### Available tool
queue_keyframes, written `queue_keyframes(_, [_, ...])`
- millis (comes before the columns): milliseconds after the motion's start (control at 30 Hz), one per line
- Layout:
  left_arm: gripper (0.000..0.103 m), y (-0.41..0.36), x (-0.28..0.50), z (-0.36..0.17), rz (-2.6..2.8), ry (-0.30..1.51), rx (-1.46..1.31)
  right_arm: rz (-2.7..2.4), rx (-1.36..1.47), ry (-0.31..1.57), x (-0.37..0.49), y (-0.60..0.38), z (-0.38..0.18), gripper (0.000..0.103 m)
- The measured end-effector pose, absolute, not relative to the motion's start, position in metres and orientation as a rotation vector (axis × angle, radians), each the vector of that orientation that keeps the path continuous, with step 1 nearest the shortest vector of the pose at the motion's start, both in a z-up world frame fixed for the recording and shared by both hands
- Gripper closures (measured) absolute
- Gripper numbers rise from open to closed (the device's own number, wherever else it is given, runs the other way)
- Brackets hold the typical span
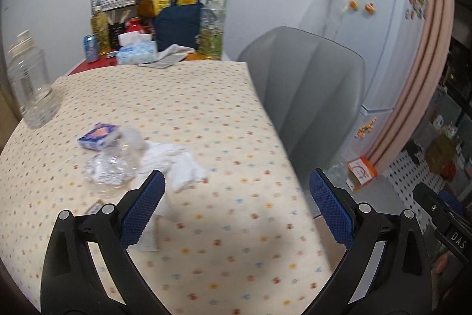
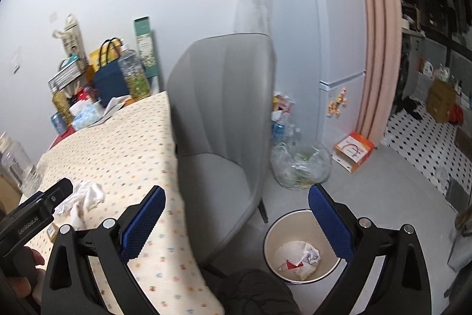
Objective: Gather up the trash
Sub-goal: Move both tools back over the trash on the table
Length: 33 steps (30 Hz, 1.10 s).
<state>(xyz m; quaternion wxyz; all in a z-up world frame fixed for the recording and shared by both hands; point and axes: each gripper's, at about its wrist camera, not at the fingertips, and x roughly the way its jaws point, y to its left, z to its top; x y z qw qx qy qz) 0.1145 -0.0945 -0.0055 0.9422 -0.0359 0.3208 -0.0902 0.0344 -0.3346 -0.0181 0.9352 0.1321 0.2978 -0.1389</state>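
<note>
On the dotted tablecloth [image 1: 206, 114] lies a heap of trash: a crumpled white tissue [image 1: 180, 164], a crushed clear plastic bottle [image 1: 112, 167] and a small blue wrapper [image 1: 97, 135]. My left gripper [image 1: 236, 208] hovers open just right of the tissue, nothing between its blue pads. My right gripper [image 2: 236, 211] is open too, held over the table's edge and the chair. A white waste bin [image 2: 301, 250] stands on the floor below the right finger, with crumpled paper inside. The tissue [image 2: 85, 197] also shows at left in the right wrist view.
A grey chair [image 2: 224, 114] stands between table and bin. A clear jar [image 1: 29, 87] sits at the table's left edge. Bags, bottles and a tissue box [image 1: 138, 50] crowd the far end. A clear bag of bottles [image 2: 301, 164] and a fridge [image 2: 318, 34] stand beyond.
</note>
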Motion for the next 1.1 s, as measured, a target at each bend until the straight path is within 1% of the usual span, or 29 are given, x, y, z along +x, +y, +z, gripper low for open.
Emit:
queue_keyframes(433, [0.006,-0.012,0.102,-0.012,-0.081,0.644,-0.151,-0.170,0.222,0.629,0.050,-0.265,-0.012,0.008])
queue_keyframes(767, [0.007,0.041,0.094,-0.026,0.007,0.655,-0.199,-0.082,0.186,0.663,0.062,-0.218,-0.018,0.008])
queue_keyframes(833, [0.008,0.047,0.093,-0.029,0.012,0.657,-0.210,-0.076,0.174,0.665,0.063,-0.212,-0.019,0.008])
queue_keyframes(1100, [0.023,0.059,0.097,-0.049,0.002,0.707,-0.231,-0.061,0.149,0.691,0.066,-0.195,-0.026,0.008])
